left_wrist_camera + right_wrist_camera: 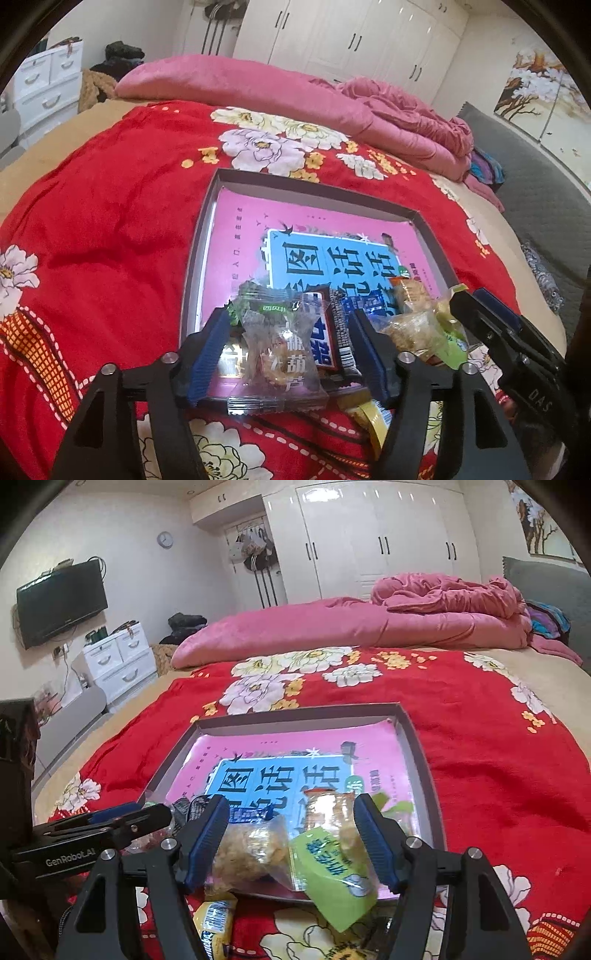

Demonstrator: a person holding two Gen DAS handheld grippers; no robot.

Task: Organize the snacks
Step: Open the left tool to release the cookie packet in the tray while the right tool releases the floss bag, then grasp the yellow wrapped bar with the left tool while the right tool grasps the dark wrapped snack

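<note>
Left gripper [288,354] stands parted around a clear snack packet [275,354], pads apparently off it; beyond lies the grey tray [314,184], mostly bare. Right gripper [291,843], beside it, straddles the green packet [332,875], grip uncertain. Yellow packets [214,923] beneath await sorting.
</note>
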